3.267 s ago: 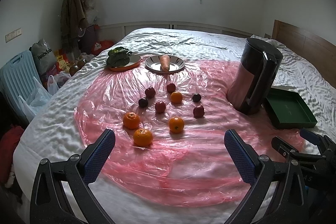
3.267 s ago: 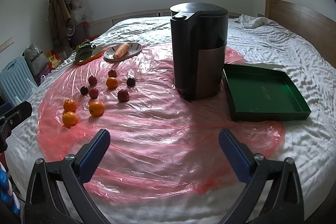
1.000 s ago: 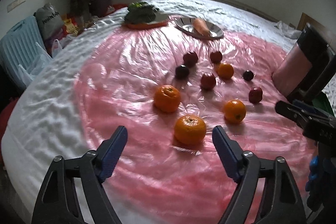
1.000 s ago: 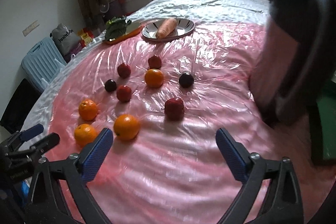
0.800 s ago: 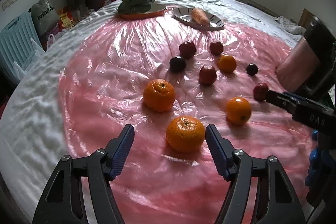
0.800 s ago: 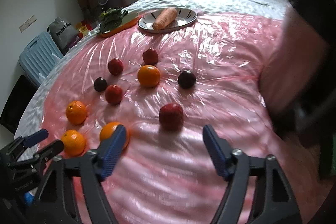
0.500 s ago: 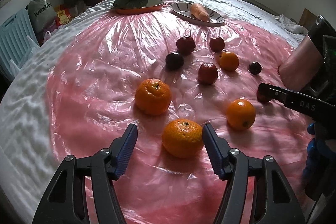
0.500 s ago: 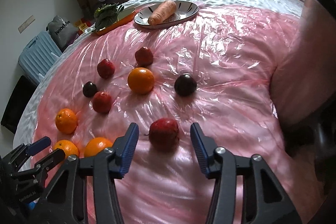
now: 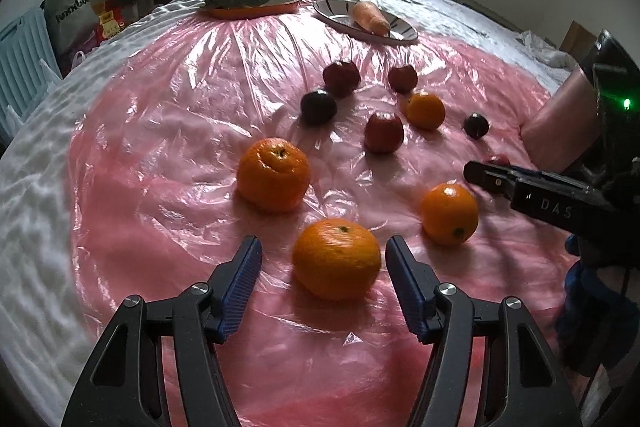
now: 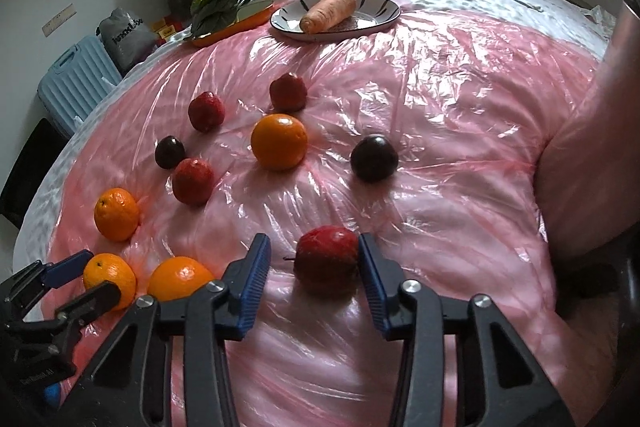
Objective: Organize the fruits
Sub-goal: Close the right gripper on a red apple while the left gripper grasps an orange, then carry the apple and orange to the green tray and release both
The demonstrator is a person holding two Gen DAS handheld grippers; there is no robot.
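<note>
Several oranges, red apples and dark plums lie loose on a pink plastic sheet (image 9: 168, 131) over a bed. My left gripper (image 9: 323, 247) straddles the nearest orange (image 9: 336, 259); a gap shows at the left pad, so the pads do not press. My right gripper (image 10: 313, 241) has its jaws closing around a red apple (image 10: 326, 259); the right pad meets the apple's side and the left pad stands clear. Another orange (image 9: 450, 215) lies between the two grippers. In the left wrist view a finger of the right gripper (image 9: 492, 179) covers most of that apple.
A plate (image 10: 376, 15) with a carrot (image 10: 330, 9) and an orange dish (image 10: 252, 17) of leafy greens stand at the far edge of the sheet. A tall kettle (image 10: 592, 155) rises close on the right. A pale blue suitcase (image 10: 76, 83) stands beside the bed.
Both grippers have dropped toward the sheet and moved forward. The left jaws narrowed around the nearest orange. The right jaws narrowed from wide apart to either side of the red apple.
</note>
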